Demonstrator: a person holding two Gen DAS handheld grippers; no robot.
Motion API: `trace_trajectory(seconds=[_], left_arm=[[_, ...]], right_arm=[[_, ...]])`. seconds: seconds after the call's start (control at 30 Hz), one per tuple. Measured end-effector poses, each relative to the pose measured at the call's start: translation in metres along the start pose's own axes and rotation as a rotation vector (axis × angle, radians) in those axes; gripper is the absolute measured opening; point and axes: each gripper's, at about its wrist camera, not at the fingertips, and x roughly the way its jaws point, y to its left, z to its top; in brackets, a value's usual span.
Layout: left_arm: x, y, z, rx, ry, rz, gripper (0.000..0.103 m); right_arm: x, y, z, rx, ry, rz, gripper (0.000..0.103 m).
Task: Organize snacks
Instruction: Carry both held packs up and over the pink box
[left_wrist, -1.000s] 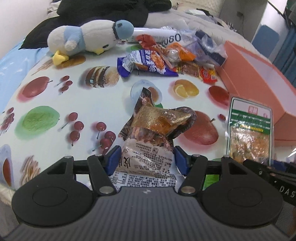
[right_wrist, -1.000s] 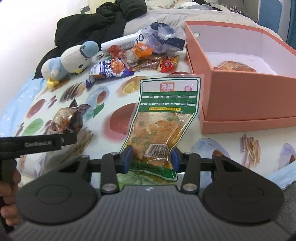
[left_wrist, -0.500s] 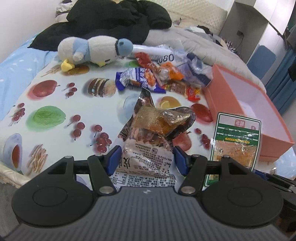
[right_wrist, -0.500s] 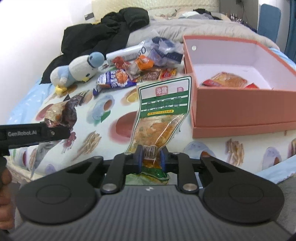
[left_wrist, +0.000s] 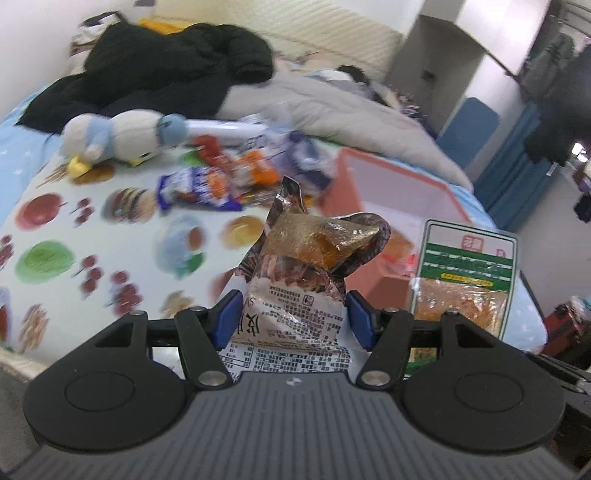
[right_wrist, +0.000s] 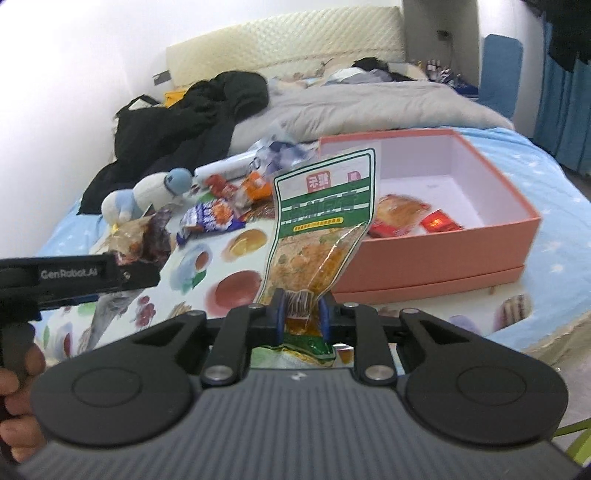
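Two snack packets are held off the fruit-printed bedsheet (left_wrist: 110, 236). On the left, a crinkled brown foil snack bag (left_wrist: 306, 280) is clamped between the left gripper's (left_wrist: 291, 317) blue pads. On the right, a green-and-white pouch (right_wrist: 317, 236) is pinched by the right gripper (right_wrist: 301, 314), its jaws just closed, before the open pink cardboard box (right_wrist: 443, 258).

The left gripper (left_wrist: 291, 319) holds its jaws wide, blue pads pressed on either side of a crinkled snack packet (left_wrist: 314, 266). The right gripper (right_wrist: 302, 314) has just narrowed its jaws, pinching a green-labelled snack pouch (right_wrist: 321, 225) by its lower end. A hand (right_wrist: 16, 398) grips the left handle.
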Motion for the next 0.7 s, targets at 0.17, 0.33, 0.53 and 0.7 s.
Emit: trace_trajectory(seconds=[0.17,0.33,0.53,0.7], left_arm=[[0.013,-0.035,0.015,0.042,0.016,-0.050,0.067],[0.039,-0.063,0.039,0.078,0.033,-0.083,0.066],[0.082,-0.099,0.076,0.124,0.049,-0.125,0.066],[0.126,-0.132,0.103,0.165,0.069,-0.165,0.067]], right_arm=[[-0.012,-0.023,0.012,0.044,-0.023,-0.027,0.022],[-0.004,-0.049,0.033,0.090,-0.039,-0.058,0.022],[0.019,-0.081,0.067,0.117,-0.060,-0.082,0.022],[0.048,-0.109,0.091,0.135,-0.063,-0.095,0.018]])
